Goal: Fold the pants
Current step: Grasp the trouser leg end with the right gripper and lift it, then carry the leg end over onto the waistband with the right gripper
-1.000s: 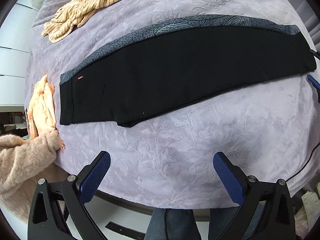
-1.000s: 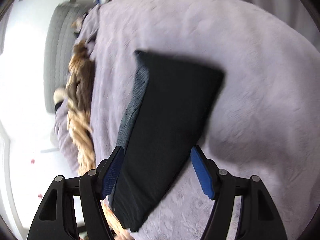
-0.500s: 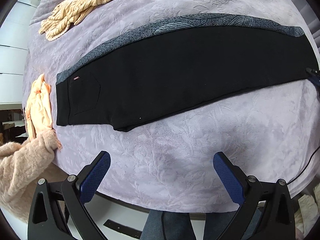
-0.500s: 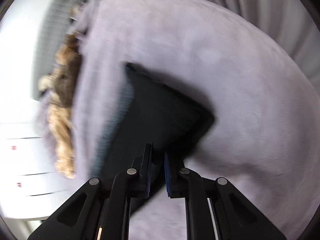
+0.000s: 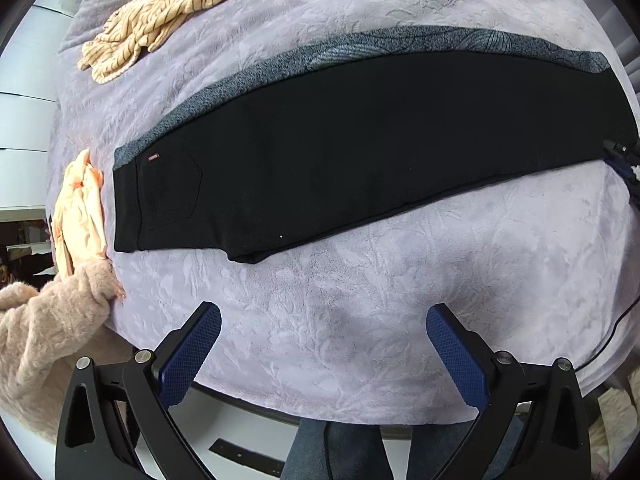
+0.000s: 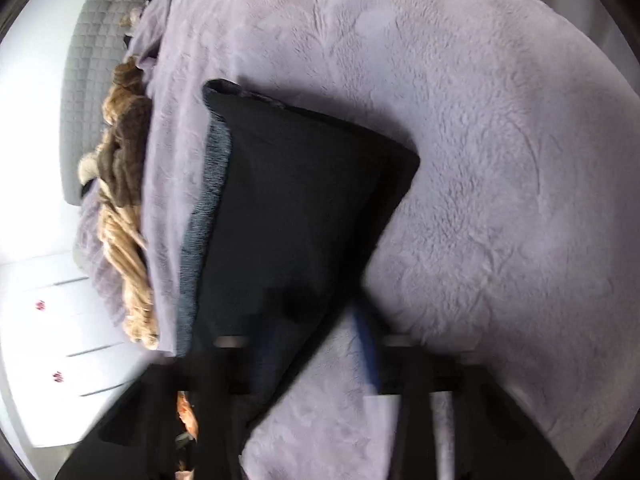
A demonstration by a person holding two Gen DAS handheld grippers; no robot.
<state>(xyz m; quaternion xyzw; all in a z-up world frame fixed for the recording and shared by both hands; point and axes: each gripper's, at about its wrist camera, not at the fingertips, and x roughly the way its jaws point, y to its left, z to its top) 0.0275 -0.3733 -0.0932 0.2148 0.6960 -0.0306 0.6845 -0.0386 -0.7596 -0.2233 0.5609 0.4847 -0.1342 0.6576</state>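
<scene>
Black pants with a grey patterned side stripe lie flat on the lilac bedspread, folded lengthwise, waistband at the left, cuffs at the right. My left gripper is open and empty, held above the near bed edge, apart from the pants. In the right wrist view the cuff end of the pants fills the middle. My right gripper is blurred by motion at the leg's near edge; its blue fingers appear spread. It also shows at the far right of the left wrist view.
A striped tan garment lies at the far left of the bed. A peach garment and a fluffy pink one lie by the waistband. White drawers and a grey quilted headboard stand beyond the bed.
My right gripper was shut at the cuff half a second ago and now appears spread and blurred, while the cuff lies on the bed. The left gripper drifted slightly.
</scene>
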